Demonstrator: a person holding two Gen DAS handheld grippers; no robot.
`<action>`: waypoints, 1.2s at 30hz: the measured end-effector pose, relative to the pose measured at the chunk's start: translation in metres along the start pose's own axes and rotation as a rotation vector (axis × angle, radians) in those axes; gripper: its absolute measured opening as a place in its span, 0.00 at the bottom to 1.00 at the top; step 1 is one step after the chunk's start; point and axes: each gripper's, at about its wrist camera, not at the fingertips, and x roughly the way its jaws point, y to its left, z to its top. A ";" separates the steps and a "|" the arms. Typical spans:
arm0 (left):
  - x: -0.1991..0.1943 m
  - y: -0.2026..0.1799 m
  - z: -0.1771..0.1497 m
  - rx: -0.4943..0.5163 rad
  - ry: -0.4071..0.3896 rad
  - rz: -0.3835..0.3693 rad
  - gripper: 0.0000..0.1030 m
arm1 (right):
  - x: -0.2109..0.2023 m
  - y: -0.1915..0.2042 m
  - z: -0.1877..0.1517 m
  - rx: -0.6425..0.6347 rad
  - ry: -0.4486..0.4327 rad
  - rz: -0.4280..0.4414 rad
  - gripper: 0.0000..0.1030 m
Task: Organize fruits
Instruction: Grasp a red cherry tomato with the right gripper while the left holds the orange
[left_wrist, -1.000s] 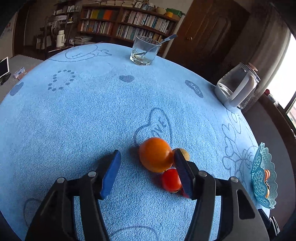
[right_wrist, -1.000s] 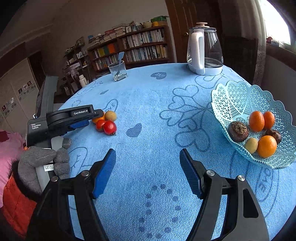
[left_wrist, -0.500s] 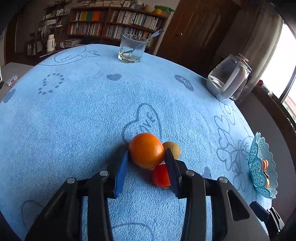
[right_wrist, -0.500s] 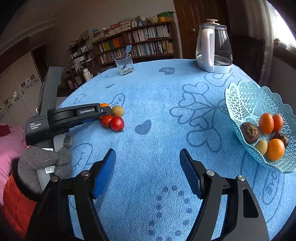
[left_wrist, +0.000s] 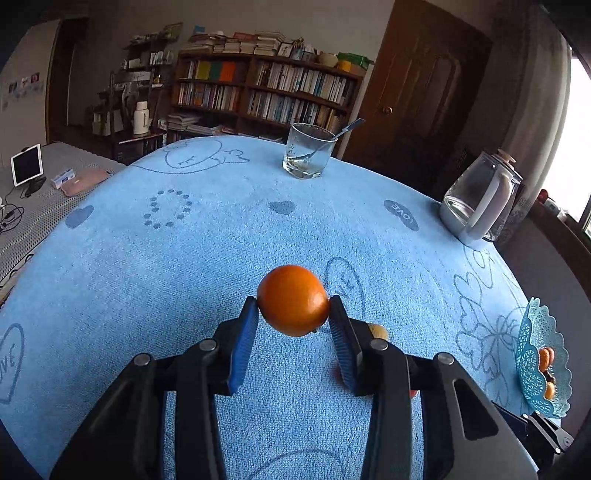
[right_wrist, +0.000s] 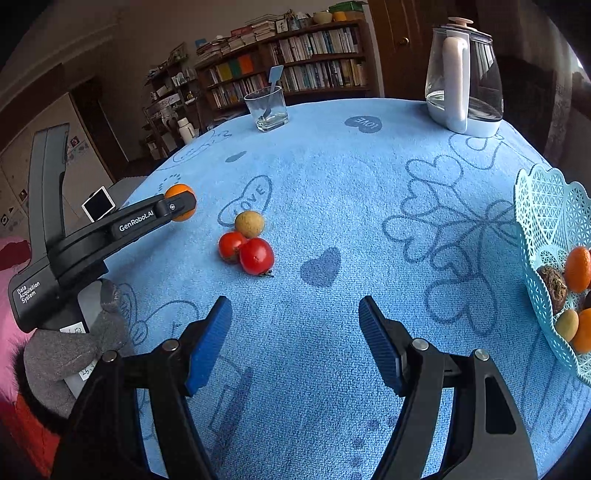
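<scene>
The left tongs (left_wrist: 293, 323), open around the round orange fruit (left_wrist: 293, 300) a second ago, now clamp it lifted off the blue-clothed worktop (left_wrist: 184, 266), ready for the far-right turquoise lattice basket (right_wrist: 546, 206); the right tongs (right_wrist: 295, 345) hover apart.

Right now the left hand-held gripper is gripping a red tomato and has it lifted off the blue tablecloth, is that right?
Not quite. The left hand-held gripper is shut on the orange, not a tomato; the left wrist view shows it. Both tomatoes lie on the blue tablecloth. The rest holds: the right wrist view shows the fruit lifted off the cloth.
</scene>
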 end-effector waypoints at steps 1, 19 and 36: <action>0.000 0.001 0.000 -0.003 -0.003 0.008 0.39 | 0.005 0.002 0.003 -0.006 0.005 0.001 0.70; 0.002 0.011 0.000 -0.043 0.004 0.021 0.39 | 0.057 0.028 0.025 -0.102 0.057 -0.006 0.29; 0.001 0.009 -0.002 -0.030 -0.001 0.023 0.39 | 0.027 0.025 0.014 -0.063 0.005 -0.033 0.27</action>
